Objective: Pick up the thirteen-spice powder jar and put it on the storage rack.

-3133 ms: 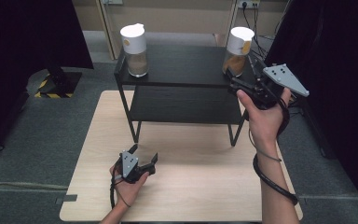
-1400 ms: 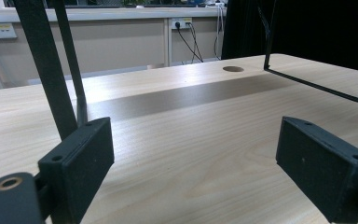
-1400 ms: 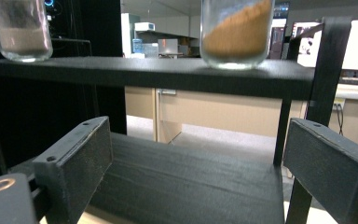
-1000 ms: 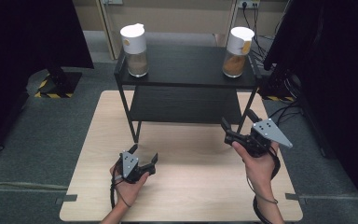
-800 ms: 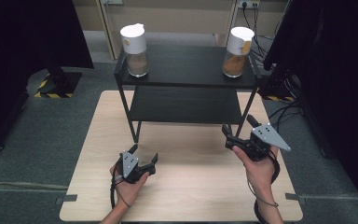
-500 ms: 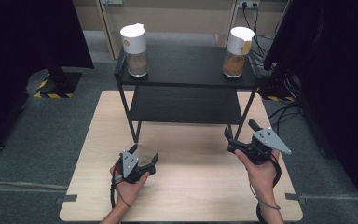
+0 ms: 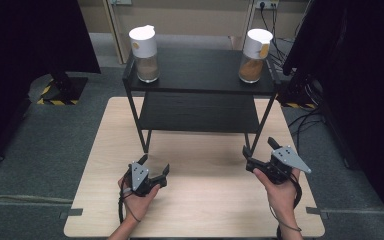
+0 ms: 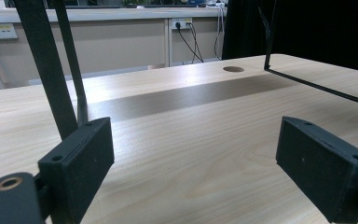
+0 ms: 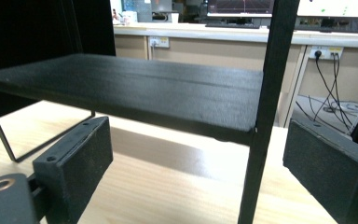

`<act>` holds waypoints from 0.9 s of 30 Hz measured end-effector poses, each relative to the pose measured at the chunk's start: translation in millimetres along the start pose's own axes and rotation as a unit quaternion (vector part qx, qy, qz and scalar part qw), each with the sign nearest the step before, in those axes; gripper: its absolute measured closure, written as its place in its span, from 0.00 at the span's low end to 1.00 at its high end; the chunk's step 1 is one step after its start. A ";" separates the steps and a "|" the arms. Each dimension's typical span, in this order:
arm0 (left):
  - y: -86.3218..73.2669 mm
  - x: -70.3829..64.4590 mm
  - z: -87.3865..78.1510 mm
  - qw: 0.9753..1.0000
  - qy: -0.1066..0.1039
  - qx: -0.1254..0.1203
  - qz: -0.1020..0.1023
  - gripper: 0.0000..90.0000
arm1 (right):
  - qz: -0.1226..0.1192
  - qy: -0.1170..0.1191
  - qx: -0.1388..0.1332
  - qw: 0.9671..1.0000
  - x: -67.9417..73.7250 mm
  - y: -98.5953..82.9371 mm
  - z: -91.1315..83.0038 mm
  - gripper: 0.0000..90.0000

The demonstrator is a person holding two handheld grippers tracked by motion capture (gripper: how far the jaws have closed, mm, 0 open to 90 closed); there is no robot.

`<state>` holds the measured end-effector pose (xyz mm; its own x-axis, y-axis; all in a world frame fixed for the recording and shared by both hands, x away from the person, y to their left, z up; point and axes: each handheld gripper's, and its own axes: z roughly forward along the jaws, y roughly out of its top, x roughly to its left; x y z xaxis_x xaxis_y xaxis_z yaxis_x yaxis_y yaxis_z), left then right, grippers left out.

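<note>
Two glass jars with white lids stand on the top of a black two-tier rack (image 7: 200, 75), one jar (image 7: 144, 50) at the left end and one jar (image 7: 255, 49) at the right end, both holding brown contents. My left gripper (image 7: 155, 164) rests low over the wooden table in front of the rack's left front leg, open and empty (image 8: 198, 163). My right gripper (image 7: 258, 146) is open by the rack's right front leg (image 9: 261, 116), which stands ahead between its jaws (image 9: 200, 163). The lower shelf (image 9: 135, 88) lies just beyond.
The wooden table (image 7: 200, 210) has bare room in front of the rack. A round cable hole (image 8: 233, 69) sits in its surface. Black screens flank both sides, and cables and wall sockets (image 7: 262, 5) lie behind the rack.
My right gripper has come down from beside the right jar on the top shelf to table level at the rack's right front leg. The left gripper has stayed put.
</note>
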<state>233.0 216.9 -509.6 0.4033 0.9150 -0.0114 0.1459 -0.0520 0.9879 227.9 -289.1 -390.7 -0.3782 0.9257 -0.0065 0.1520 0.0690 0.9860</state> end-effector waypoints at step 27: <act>-0.1 -0.1 0.0 1.000 0.001 0.000 0.000 0.12 | 0.009 -0.002 0.031 0.999 -4.7 -30.9 -8.0 0.09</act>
<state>232.9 216.8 -509.7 0.4023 0.9154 -0.0114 0.1456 -0.0517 0.9880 217.7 -298.5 -419.8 -0.3723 0.9281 0.0098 0.2153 0.0761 0.9736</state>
